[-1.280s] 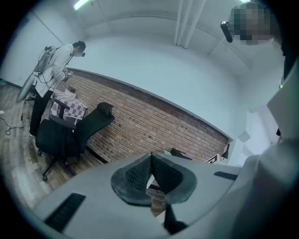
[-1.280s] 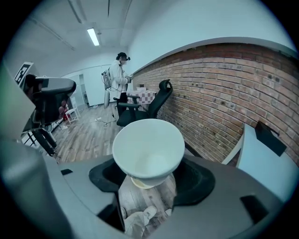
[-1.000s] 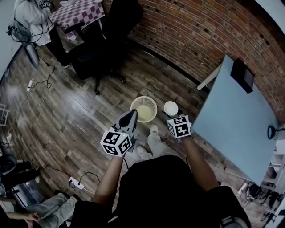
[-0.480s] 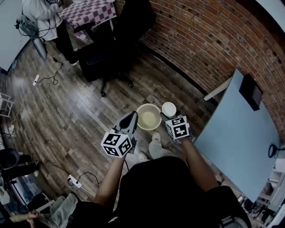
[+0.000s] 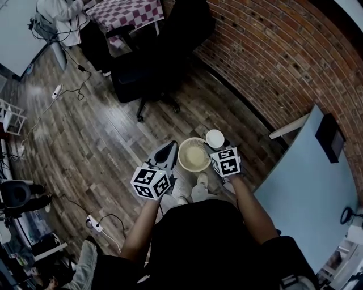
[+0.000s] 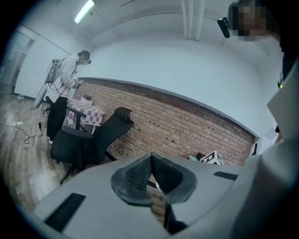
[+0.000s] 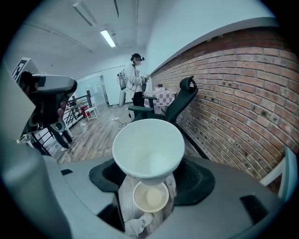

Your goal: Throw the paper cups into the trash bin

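Note:
A white paper cup (image 7: 148, 150) sits upright between the jaws of my right gripper (image 7: 150, 179), which is shut on it; in the head view the cup (image 5: 215, 138) shows just beyond that gripper (image 5: 222, 152). Below stands the cream mesh trash bin (image 5: 194, 154) on the wood floor, seen small under the cup as the bin (image 7: 150, 198) in the right gripper view. My left gripper (image 5: 164, 155) hangs just left of the bin, its jaws shut with nothing between them (image 6: 150, 173).
A black office chair (image 5: 148, 68) stands on the floor beyond the bin, a brick wall (image 5: 272, 62) runs along the right, and a light blue table (image 5: 315, 187) lies at the right. A person (image 5: 57, 11) stands by a checkered table at the far left. Cables and a power strip (image 5: 95, 225) lie on the floor.
Both grippers have drawn in over the bin, the right one carrying the cup; the bin now lies between them and close below. The jaws have not changed.

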### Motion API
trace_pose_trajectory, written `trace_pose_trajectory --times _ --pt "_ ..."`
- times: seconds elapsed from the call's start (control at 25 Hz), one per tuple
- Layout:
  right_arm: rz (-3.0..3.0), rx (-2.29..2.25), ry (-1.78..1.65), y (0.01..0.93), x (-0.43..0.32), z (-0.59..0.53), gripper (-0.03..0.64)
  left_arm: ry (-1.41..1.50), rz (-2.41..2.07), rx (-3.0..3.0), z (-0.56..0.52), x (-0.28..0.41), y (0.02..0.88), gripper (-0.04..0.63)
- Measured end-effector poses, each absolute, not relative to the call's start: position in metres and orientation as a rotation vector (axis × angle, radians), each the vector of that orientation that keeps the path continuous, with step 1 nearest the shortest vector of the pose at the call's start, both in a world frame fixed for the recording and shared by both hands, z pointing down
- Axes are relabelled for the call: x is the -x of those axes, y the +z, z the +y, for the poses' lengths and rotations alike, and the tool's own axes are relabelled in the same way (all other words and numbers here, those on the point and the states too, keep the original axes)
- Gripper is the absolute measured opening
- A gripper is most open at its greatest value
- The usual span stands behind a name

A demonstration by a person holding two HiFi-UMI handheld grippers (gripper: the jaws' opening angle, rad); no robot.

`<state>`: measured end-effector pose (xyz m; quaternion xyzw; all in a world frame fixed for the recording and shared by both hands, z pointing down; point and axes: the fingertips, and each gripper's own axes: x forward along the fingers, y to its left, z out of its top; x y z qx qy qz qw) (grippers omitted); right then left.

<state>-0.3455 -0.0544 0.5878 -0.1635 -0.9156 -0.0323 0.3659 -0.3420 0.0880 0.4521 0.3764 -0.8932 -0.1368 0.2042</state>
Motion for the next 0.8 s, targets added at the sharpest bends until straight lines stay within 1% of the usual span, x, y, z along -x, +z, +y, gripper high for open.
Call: trace_pose_trajectory --times 0.32,0.8 --pt "-2.328 0.504 -0.086 0.598 0.376 -0.06 0.301 -0.361 -2.512 -0.972 0.074 0.367 0.454 0.009" --pt "-2.284 0.598 -0.089 0.619 0.391 -0.054 0.301 -0.346 -2.509 -0.901 0.062 0.378 0.468 0.009"
